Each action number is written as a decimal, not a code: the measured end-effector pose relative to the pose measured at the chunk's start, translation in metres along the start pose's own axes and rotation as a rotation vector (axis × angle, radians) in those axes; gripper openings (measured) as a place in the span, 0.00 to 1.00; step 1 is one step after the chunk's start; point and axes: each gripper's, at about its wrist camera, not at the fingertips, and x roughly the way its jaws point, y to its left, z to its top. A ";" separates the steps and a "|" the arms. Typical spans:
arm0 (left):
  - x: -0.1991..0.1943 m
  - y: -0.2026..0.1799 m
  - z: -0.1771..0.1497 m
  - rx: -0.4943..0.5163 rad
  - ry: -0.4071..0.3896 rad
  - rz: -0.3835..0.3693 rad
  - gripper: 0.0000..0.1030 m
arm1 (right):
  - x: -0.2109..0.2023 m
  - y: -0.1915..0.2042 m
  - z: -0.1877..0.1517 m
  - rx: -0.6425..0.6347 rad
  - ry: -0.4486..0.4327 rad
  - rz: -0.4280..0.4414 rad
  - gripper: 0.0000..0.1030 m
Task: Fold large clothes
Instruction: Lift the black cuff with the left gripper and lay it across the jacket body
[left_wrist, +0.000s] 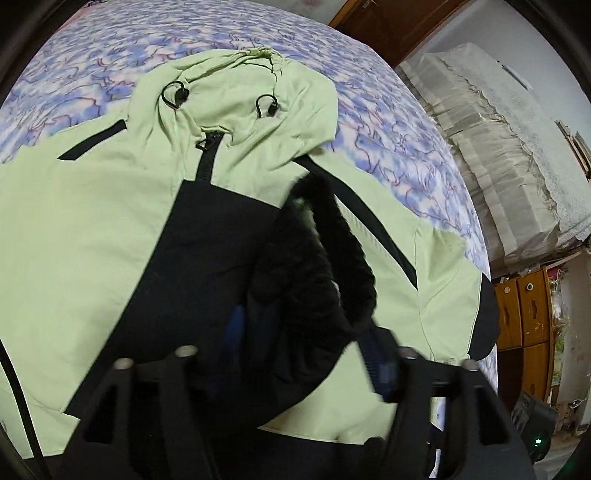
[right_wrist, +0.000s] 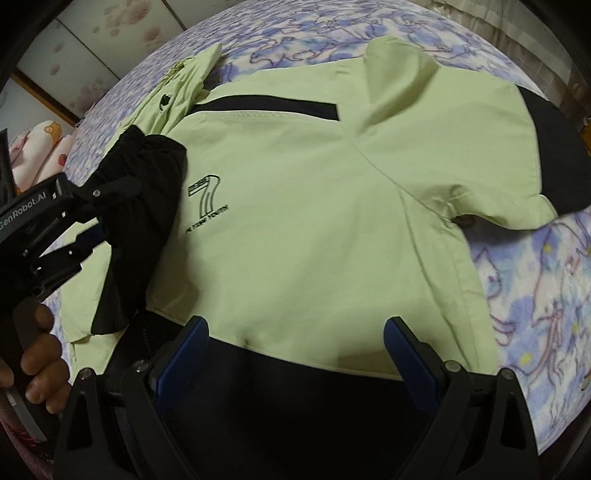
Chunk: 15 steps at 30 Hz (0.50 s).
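Observation:
A light green jacket (left_wrist: 92, 221) with black panels lies spread face up on the bed, its hood (left_wrist: 240, 92) at the far end. Its black sleeve (left_wrist: 303, 258) is folded across the chest. My left gripper (left_wrist: 306, 343) stands over that sleeve's end, blue pads apart and not pressing, with the dark cloth loose between them. In the right wrist view the same jacket (right_wrist: 314, 203) fills the frame, and the left gripper (right_wrist: 110, 221) is at the sleeve (right_wrist: 147, 177) on the left. My right gripper (right_wrist: 295, 350) is open above the black hem, holding nothing.
The bed has a blue and purple patterned sheet (left_wrist: 388, 122). A cloth-covered piece of furniture (left_wrist: 498, 147) and a wooden cabinet (left_wrist: 524, 314) stand beside it. Pillows (right_wrist: 40, 144) lie at the far left. A person's hand (right_wrist: 40, 354) grips the left tool's handle.

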 end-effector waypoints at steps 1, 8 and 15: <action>-0.004 0.003 0.001 -0.005 -0.006 -0.009 0.69 | 0.001 0.002 0.000 -0.004 0.002 0.013 0.93; -0.044 0.022 0.011 -0.023 -0.055 0.063 0.80 | 0.013 0.030 0.013 -0.066 0.004 0.173 0.93; -0.084 0.067 -0.011 -0.008 -0.035 0.263 0.84 | 0.022 0.066 0.024 -0.179 0.001 0.252 0.93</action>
